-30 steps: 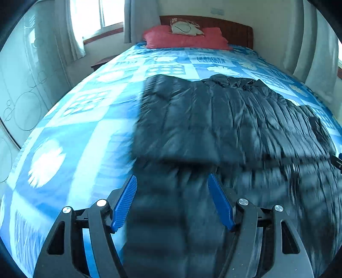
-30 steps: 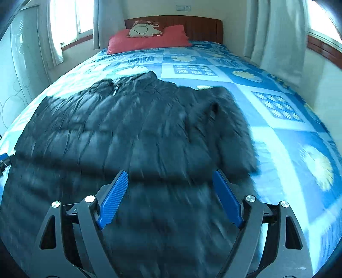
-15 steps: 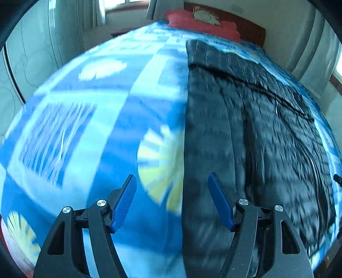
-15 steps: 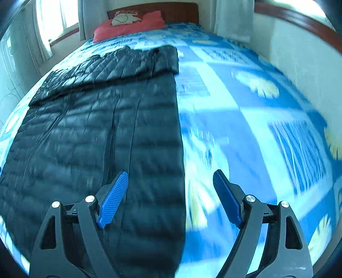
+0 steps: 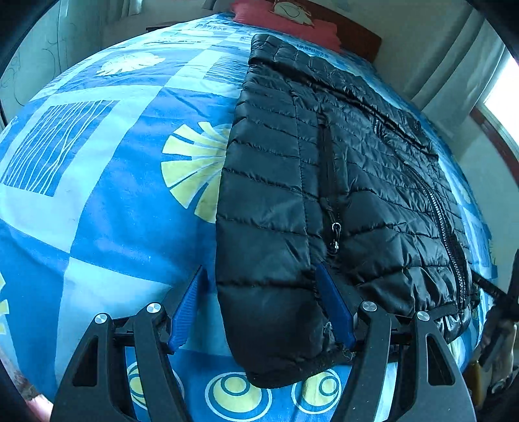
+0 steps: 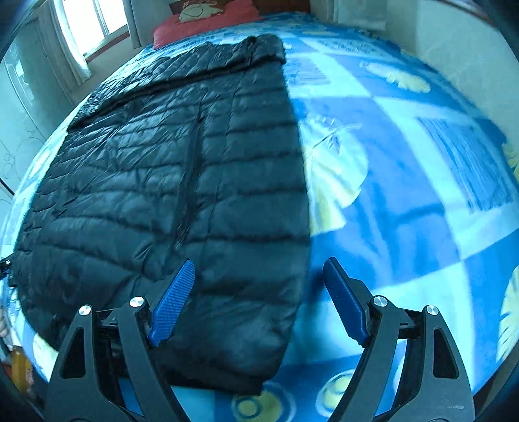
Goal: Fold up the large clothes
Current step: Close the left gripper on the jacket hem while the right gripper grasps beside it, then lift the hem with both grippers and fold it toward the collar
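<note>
A black quilted puffer jacket (image 5: 340, 181) lies flat on the blue patterned bed cover (image 5: 107, 181), with its zip up the front and its sleeves folded across near the collar. My left gripper (image 5: 261, 308) is open at the jacket's near left hem corner. That corner lies between the blue pads (image 5: 334, 308), and a gap shows beside the left pad. My right gripper (image 6: 258, 302) is open at the near right hem corner of the jacket (image 6: 168, 168). Its left pad (image 6: 172, 302) hangs over the fabric and its right one over the bed cover (image 6: 405, 194).
A red pillow (image 5: 285, 16) and a dark wooden headboard (image 5: 356, 35) stand at the far end of the bed. Curtains and a window (image 6: 84, 35) are on the left, and a pale wall (image 6: 454, 48) runs close along the right side.
Both grippers have drawn back from over the middle of the jacket to its near hem corners and tipped further down. Both stayed open. The jacket has not moved.
</note>
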Demonstrator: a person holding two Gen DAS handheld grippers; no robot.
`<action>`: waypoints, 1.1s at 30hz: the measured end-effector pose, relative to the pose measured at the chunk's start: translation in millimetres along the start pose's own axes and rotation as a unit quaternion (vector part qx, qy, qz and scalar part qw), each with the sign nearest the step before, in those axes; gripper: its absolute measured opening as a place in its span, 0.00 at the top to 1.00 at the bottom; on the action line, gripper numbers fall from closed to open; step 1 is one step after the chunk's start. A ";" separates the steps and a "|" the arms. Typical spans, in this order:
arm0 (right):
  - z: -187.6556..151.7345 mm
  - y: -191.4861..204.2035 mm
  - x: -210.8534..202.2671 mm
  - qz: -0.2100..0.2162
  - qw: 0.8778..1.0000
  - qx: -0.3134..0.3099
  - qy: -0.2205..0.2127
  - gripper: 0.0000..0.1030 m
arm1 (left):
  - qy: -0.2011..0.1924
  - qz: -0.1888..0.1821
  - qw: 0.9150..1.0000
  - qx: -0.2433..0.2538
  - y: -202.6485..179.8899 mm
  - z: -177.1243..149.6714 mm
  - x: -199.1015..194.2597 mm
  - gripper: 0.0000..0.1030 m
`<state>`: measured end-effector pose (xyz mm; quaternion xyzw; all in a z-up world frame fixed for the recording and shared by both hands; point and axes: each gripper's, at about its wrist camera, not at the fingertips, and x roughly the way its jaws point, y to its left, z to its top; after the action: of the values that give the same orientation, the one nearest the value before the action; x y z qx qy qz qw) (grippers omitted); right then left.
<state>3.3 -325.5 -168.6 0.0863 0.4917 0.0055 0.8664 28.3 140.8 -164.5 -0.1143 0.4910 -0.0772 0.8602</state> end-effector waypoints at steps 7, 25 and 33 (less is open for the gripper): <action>-8.3 12.6 -9.0 0.004 1.000 -0.019 -0.007 0.55 | -0.007 -0.012 1.000 0.025 -11.9 -6.1 -6.6 0.62; 2.3 10.6 -42.8 0.075 0.994 0.035 -0.073 0.89 | -0.096 -0.024 0.995 0.003 -22.7 6.6 -41.0 0.91; 56.5 7.6 -64.2 0.169 0.975 0.085 -0.117 0.89 | -0.130 -0.083 0.988 -0.018 -26.5 62.1 -61.3 0.91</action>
<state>18.9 -332.2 -84.4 0.2412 0.3635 0.1003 0.8942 50.2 137.8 -76.0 -0.1792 0.3654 -0.1238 0.9050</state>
